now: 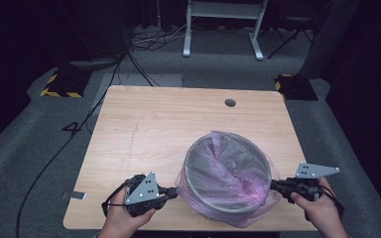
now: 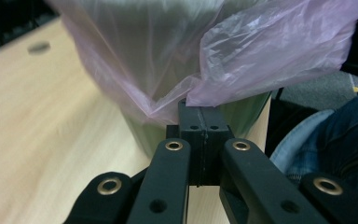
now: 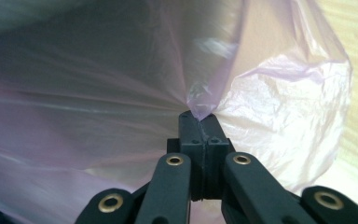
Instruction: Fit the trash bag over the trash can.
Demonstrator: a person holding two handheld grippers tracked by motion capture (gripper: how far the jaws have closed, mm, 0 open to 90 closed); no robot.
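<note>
A round grey bin (image 1: 228,168) stands on the near right part of the wooden table (image 1: 144,124), lined with a thin pink plastic bag (image 1: 238,163) that drapes over its rim. My left gripper (image 1: 176,191) is at the bin's left side, shut on a pinch of the pink plastic bag (image 2: 242,60); the left gripper (image 2: 200,112) shows its jaws pressed together on the film. My right gripper (image 1: 273,184) is at the bin's right side, also shut on the pink plastic bag (image 3: 270,107), with the right gripper (image 3: 200,119) holding a gathered fold.
A small round hole (image 1: 230,102) sits near the table's far edge. Cables (image 1: 79,124) run across the grey floor at the left. A white frame (image 1: 223,25) stands beyond the table. The person's leg in jeans (image 2: 335,140) is close to the table's near edge.
</note>
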